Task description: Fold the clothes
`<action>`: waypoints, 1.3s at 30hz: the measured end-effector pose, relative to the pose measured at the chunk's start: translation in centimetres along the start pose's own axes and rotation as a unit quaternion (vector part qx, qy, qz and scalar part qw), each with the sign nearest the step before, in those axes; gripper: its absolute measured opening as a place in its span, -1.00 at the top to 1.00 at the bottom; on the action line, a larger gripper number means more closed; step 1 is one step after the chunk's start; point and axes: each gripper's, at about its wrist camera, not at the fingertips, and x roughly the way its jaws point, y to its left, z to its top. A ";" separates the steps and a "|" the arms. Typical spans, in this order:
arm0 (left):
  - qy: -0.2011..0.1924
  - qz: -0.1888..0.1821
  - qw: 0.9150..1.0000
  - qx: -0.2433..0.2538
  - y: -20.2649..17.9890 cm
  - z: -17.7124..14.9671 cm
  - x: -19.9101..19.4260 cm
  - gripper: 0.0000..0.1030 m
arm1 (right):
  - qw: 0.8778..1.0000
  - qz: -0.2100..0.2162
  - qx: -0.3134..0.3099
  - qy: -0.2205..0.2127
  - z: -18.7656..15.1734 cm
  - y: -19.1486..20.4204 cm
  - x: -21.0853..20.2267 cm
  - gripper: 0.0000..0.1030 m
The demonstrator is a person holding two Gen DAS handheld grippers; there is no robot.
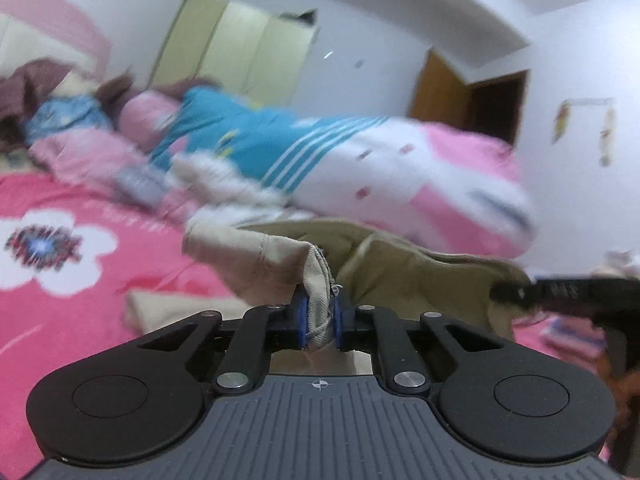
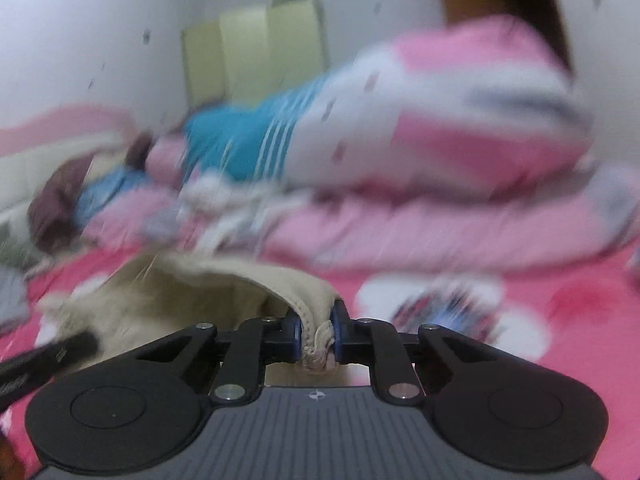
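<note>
- Fingers (image 1: 303, 312) of left gripper (image 1: 320, 322) clenched on beige garment (image 1: 256, 256) hem
- Right gripper (image 2: 316, 334) pinching another bunched edge of it
- Garment lifted between both, above pink bed (image 1: 60, 320), blurred

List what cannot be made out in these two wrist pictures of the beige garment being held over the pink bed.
- Beige fabric garment: its type and full shape; left wrist view, the gripper body covers its lower part.
- Blue striped clothes pile: separate items; right wrist view, motion blur.
- Dark doorway: what lies beyond; too dark.
</note>
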 end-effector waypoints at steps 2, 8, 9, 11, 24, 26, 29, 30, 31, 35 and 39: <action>-0.038 -0.027 0.999 0.015 -2.4 1.2 -2.2 0.81 | 0.999 -0.024 -0.015 -0.041 2.2 -0.6 -2.5 0.71; -0.113 -0.130 0.985 -0.011 -7.8 5.6 -7.1 0.87 | 0.977 -0.083 -0.068 -0.182 10.8 -1.6 -11.6 0.71; -0.123 -0.139 0.982 -0.018 -8.2 6.3 -7.5 0.87 | 0.972 -0.087 -0.076 -0.206 12.3 -1.5 -13.1 0.71; -0.144 -0.158 0.976 -0.033 -8.8 7.6 -8.4 0.87 | 0.960 -0.086 -0.094 -0.248 15.2 -0.9 -15.8 0.71; -0.153 0.009 0.985 -0.075 0.8 6.7 -8.6 0.88 | 0.940 0.005 -0.227 -0.255 16.9 9.9 -7.3 0.70; -0.141 0.067 0.985 -0.073 4.2 6.8 -8.2 0.88 | 0.943 0.041 -0.239 -0.230 15.6 13.0 -3.0 0.70; -0.120 0.157 0.977 -0.077 10.3 6.8 -7.7 0.89 | 0.942 0.099 -0.254 -0.198 14.2 18.0 3.2 0.70; -0.114 0.180 0.973 -0.082 12.1 7.2 -7.9 0.89 | 0.940 0.119 -0.258 -0.188 14.0 19.8 5.0 0.70; -0.102 0.207 0.968 -0.094 14.4 7.3 -7.8 0.89 | 0.938 0.139 -0.262 -0.179 13.7 21.6 6.7 0.70; -0.048 0.286 0.942 -0.169 23.1 7.0 -7.4 0.90 | 0.927 0.240 -0.263 -0.116 12.7 29.2 14.2 0.70; 0.007 0.330 0.914 -0.237 29.0 4.5 -7.7 0.90 | 0.915 0.303 -0.265 -0.025 9.5 36.6 22.7 0.70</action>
